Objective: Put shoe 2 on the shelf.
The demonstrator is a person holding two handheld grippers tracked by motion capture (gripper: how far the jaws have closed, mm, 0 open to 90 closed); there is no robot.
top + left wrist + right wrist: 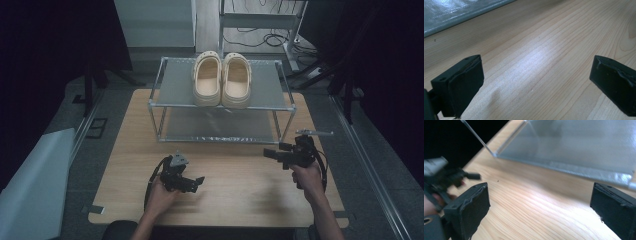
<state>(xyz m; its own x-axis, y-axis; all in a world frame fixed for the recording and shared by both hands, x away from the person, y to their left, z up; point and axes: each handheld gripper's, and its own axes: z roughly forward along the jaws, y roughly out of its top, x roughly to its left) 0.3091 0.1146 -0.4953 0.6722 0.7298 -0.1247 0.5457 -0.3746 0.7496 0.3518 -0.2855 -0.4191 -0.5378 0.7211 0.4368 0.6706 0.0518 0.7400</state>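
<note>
Cream clogs [221,79] upper centre on rack [172,95]: judged light, flexible; grip heel rim. Left hand-held gripper [536,82] and right hand-held gripper [539,207] both spread apart, empty.

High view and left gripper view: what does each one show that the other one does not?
High view alone: a pair of cream clogs on the top shelf of a metal rack, both hands, and the right gripper. Left gripper view alone: a close look between the left gripper's open jaws, with nothing held. Both: the wooden table and the rack's lower shelf.
</note>
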